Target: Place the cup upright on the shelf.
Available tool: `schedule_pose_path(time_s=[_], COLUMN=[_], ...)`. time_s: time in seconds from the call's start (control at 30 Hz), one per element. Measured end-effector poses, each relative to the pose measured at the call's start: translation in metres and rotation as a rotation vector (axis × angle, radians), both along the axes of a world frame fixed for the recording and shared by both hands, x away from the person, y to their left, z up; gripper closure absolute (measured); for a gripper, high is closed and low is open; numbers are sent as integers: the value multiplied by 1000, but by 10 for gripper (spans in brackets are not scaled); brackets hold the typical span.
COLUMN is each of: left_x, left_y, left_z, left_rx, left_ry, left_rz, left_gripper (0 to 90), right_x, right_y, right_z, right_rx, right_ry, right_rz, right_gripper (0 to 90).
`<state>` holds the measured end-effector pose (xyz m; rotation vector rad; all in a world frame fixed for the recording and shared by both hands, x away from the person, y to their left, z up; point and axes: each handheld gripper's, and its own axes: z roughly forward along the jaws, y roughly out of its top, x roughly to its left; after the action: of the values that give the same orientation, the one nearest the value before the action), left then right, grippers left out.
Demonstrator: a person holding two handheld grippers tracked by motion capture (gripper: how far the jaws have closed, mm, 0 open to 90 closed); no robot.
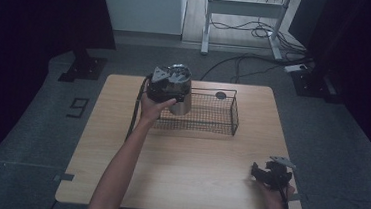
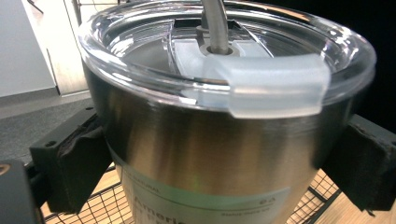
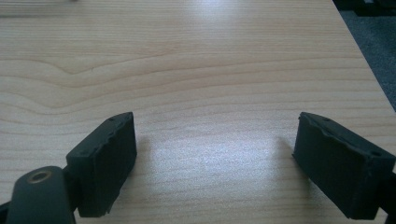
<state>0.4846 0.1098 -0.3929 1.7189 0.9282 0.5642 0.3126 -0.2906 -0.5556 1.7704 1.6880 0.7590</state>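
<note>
Steel tumbler with a clear lid sits clamped between the left gripper's jaws, held over the left end of a wire basket. Right gripper rests wide open, holding nothing, near the table's right front corner.

table: light wood, frame centre | wire basket: black, on it, upper centre | floor: grey
</note>
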Motion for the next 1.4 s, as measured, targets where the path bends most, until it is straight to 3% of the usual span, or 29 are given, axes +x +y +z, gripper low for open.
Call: schedule_pose_path(time_s=[0.4, 0.9, 1.4], left_x=[13, 25, 29], left_y=[-1, -1, -15], left_z=[-17, -42, -67], left_rx=[26, 24, 81], left_ry=[21, 69, 110], left_rz=[34, 63, 94], left_gripper=[43, 42, 42], right_x=[0, 0, 0], right_y=[0, 0, 0], right_z=[0, 0, 0], right_rx=[0, -1, -1], right_ry=[0, 0, 0], right_rz=[0, 0, 0], right_gripper=[129, 129, 129])
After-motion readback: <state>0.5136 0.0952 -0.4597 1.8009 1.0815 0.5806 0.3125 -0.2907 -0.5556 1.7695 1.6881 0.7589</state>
